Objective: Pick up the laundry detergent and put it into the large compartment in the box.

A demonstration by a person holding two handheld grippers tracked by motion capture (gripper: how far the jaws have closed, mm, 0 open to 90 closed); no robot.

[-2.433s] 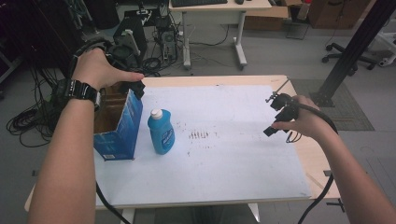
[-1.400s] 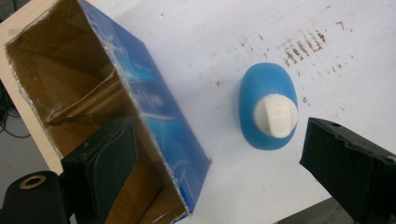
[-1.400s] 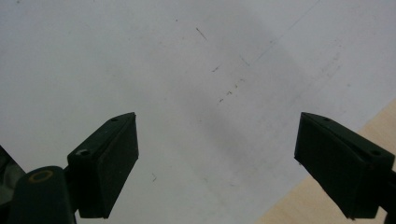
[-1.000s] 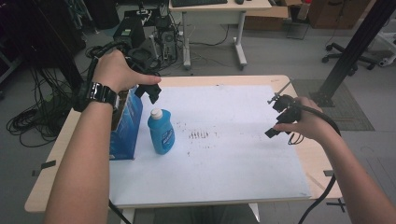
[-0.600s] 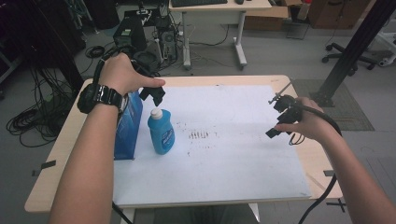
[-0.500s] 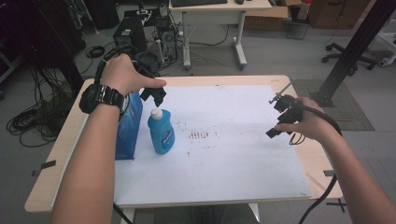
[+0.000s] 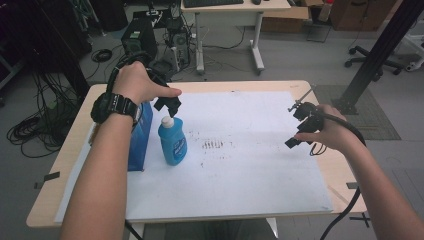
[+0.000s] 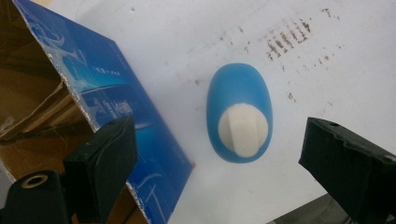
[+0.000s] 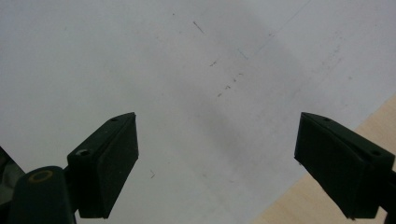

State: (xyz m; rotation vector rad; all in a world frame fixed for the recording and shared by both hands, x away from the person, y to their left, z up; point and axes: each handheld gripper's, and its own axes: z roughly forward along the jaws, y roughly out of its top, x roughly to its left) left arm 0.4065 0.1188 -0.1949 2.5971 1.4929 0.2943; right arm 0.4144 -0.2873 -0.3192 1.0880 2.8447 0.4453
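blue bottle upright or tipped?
Upright: the blue bottle stands on the table, white cap on top, under the open left gripper.

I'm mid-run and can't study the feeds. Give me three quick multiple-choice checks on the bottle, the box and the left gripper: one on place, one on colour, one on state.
1. Where does the blue bottle stand relative to the blue box?
A. Inside the box
B. Beside the box, on the white sheet
C. At the table's far right edge

2. What colour is the bottle's cap?
A. White
B. Red
C. Black

3. How is the left gripper at this moment?
A. Shut on the cap
B. Shut on the box's flap
C. Open, above the bottle

Answers:
1 B: the high view shows the bottle upright next to the box, on the white sheet.
2 A: the left gripper view looks down on a white cap on the blue body.
3 C: in the left gripper view the jaws stand wide apart on either side of the bottle, touching nothing.
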